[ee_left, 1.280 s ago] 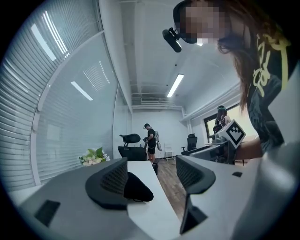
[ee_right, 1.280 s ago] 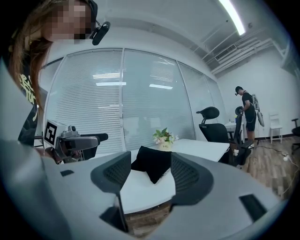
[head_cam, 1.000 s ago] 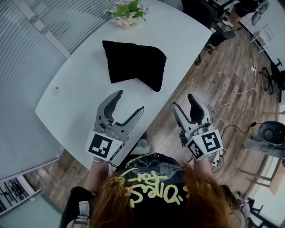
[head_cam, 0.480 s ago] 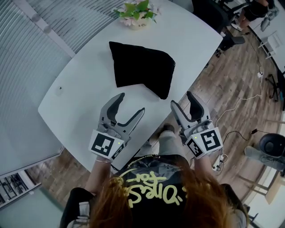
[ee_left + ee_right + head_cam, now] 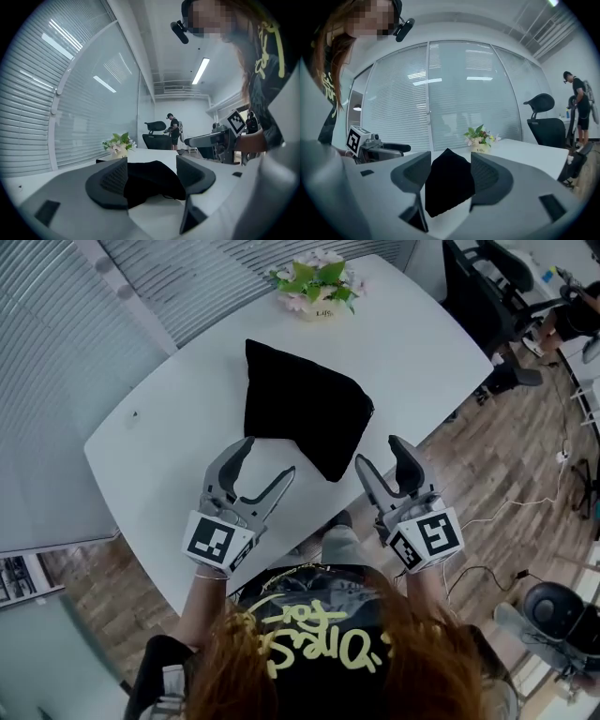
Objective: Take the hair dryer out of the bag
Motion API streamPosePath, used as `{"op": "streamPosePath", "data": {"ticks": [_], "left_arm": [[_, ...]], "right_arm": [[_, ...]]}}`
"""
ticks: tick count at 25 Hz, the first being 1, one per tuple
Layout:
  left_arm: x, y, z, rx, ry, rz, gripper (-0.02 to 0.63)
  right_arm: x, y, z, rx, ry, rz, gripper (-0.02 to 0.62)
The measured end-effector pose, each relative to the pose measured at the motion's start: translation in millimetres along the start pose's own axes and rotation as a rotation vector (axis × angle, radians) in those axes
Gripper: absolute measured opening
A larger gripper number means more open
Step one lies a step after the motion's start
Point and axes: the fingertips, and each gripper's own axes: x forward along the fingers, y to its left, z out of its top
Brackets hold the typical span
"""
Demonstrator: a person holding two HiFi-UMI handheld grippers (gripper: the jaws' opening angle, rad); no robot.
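1. Bag [image 5: 305, 418] of soft black cloth, lumpy and roughly triangular, lies on the smooth white table [image 5: 159, 442].
2. Left gripper [image 5: 268, 457] and right gripper [image 5: 379, 451] hover just before it, jaws apart, holding nothing.

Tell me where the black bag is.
Head view: the black bag lies on the white table, between the flowers and the left gripper and right gripper.
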Motion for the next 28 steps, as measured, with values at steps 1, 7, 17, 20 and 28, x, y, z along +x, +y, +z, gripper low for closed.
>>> {"op": "streamPosePath", "data": {"ticks": [1,7,17,20,28], "left_arm": [[5,1,1,0.0,0.002,0.02,0.316],[29,0,12,0.032,-0.002,0.116,0.316],[46,-14,18,0.034,-0.01,0.224,0.316],[49,-21,17,0.035,-0.006,0.245,0.316],[53,-48,-5,0.019,0.069,0.274,0.316]], "right_arm": [[2,-6,2,-0.003,-0.002,0.016,0.25],[10,-44,5,-0.005,-0.001,0.081,0.25],[15,-78,9,-0.033,-0.001,0.179,0.25],[16,-87,6,-0.051,0.009,0.2,0.25],[28,-92,-20,-0.212,0.089,0.305,0.25]]}}
